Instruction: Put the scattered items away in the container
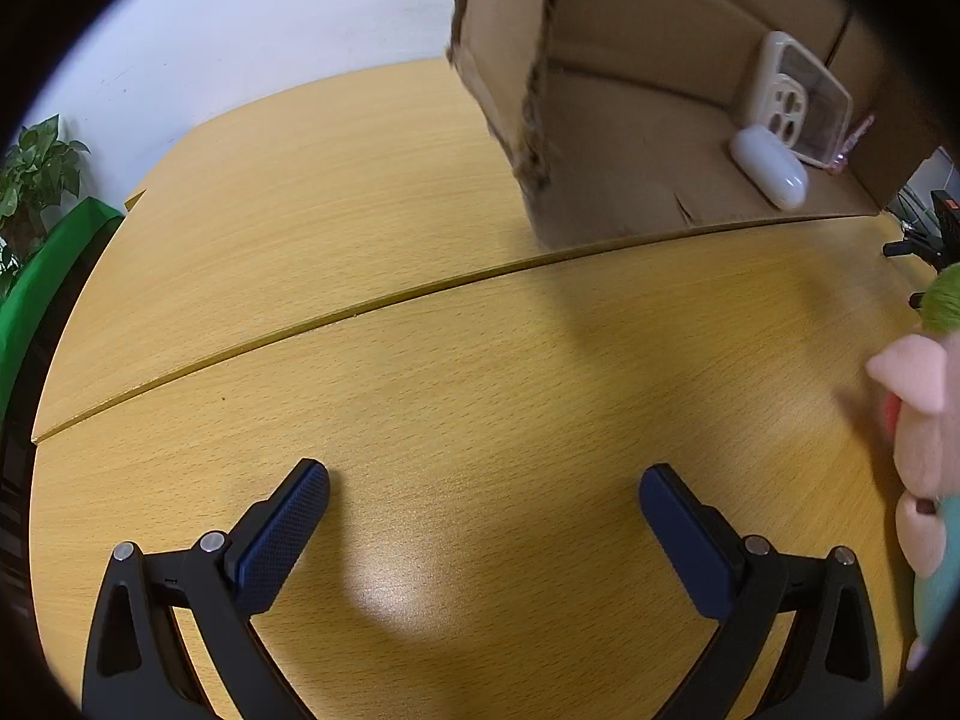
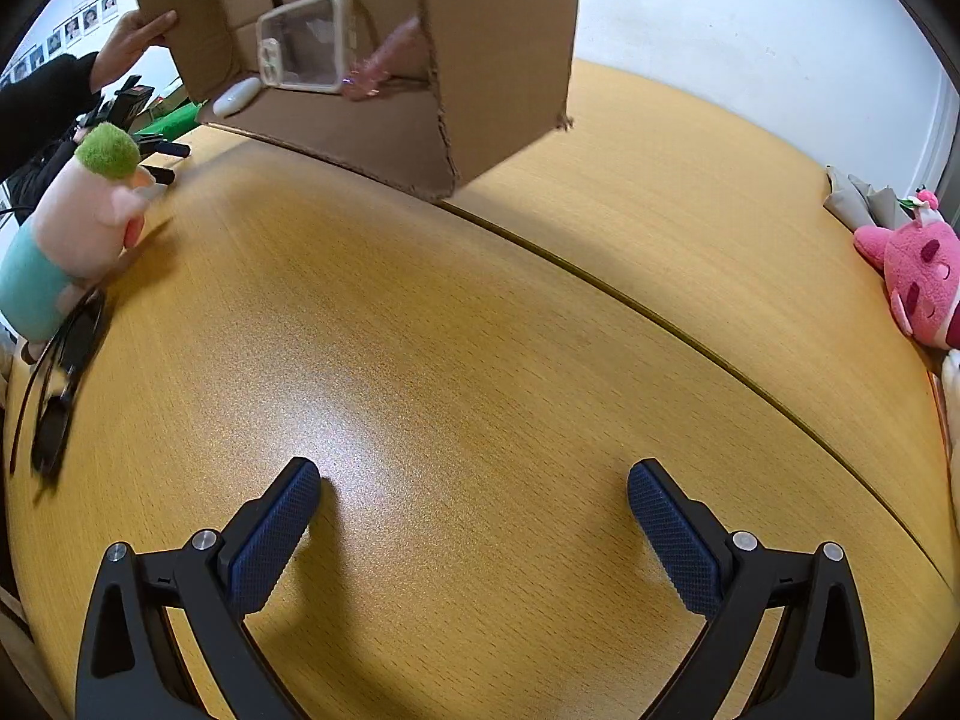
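Observation:
A cardboard box (image 1: 636, 138) (image 2: 498, 60) is tipped up on the wooden table (image 1: 420, 372), its open side facing me. Inside lie a clear phone case (image 1: 801, 102) (image 2: 306, 42), a white earbud case (image 1: 768, 165) (image 2: 235, 96) and a small pink item (image 1: 855, 141) (image 2: 384, 69). A hand (image 2: 135, 36) holds the box's far edge. A plush pig with green hair (image 2: 78, 228) (image 1: 924, 420) lies near the box, next to black sunglasses (image 2: 60, 384). My left gripper (image 1: 483, 483) and right gripper (image 2: 474, 480) hover open over bare table, holding nothing.
A pink plush toy (image 2: 918, 282) and grey cloth (image 2: 858, 198) sit at the table's right edge. A green cloth (image 1: 54, 276) and a potted plant (image 1: 36, 168) stand off the table's left side. Black camera gear (image 2: 132, 108) lies beyond the pig.

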Available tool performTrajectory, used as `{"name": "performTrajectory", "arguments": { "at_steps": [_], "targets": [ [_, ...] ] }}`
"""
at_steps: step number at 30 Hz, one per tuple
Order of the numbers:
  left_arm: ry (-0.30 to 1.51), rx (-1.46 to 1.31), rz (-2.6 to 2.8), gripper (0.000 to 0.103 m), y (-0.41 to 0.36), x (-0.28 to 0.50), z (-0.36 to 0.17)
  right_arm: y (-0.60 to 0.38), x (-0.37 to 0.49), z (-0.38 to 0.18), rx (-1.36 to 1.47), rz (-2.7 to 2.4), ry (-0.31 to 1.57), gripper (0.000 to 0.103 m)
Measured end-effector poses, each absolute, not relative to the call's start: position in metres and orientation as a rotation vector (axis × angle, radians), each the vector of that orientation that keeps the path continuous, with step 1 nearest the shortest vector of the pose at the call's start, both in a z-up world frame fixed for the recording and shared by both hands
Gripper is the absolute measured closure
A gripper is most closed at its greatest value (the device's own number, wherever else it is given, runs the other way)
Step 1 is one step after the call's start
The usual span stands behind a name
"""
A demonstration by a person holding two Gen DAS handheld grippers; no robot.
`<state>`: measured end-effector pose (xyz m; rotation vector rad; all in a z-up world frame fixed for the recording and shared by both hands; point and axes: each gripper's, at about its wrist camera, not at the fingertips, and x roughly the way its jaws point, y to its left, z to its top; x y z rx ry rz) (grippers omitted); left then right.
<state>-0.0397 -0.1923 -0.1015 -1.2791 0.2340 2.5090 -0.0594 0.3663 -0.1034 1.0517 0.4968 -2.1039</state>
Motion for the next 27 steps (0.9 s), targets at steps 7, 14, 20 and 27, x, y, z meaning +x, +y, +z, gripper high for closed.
{"name": "performTrajectory", "arguments": {
  "at_steps": [7, 14, 20, 27],
  "targets": [
    [0.234, -1.279, 2.509, 0.000, -0.1922, -0.0406, -0.1015, 0.3666, -0.0591, -0.1028, 1.052, -2.104, 0.497, 0.000],
    [0.234, -1.279, 2.509, 0.000, -0.1921, -0.0412, -0.1014, 0.3640, -0.0597, -0.1038, 1.051, -2.104, 0.497, 0.000],
    [0.233, -1.279, 2.510, 0.000, -0.1922, -0.0411, -0.1011, 0.3646, -0.0604, -0.1052, 1.051, -2.103, 0.497, 0.000],
    [0.233, -1.280, 2.510, 0.000, -0.1921, -0.0413, -0.1009, 0.3646, -0.0605, -0.1053, 1.050, -2.103, 0.497, 0.000]
  ]
}}
